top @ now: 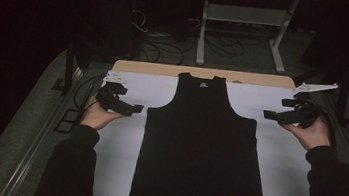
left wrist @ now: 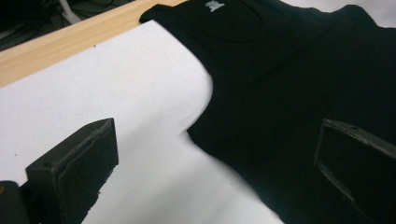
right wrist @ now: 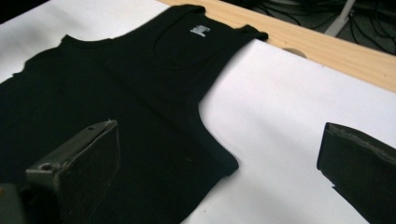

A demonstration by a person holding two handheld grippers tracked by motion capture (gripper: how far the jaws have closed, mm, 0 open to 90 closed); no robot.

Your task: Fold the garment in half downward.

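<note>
- Left claw [top: 137, 108] sits at 9 o'clock of the table, jaws wide apart and holding nothing, pointing toward the vest's nearest armhole
- Right claw [top: 267, 115] sits at 3 o'clock, jaws likewise spread and holding nothing, aimed at the opposite armhole
- Black vest [top: 201, 146] lies flat in the middle of the white sheet [top: 121, 147], neck at 12 o'clock, hem at 6 o'clock
- A small white label [right wrist: 199, 30] shows inside the neck
- Wooden table edge [top: 166, 70] runs along 12 o'clock
</note>
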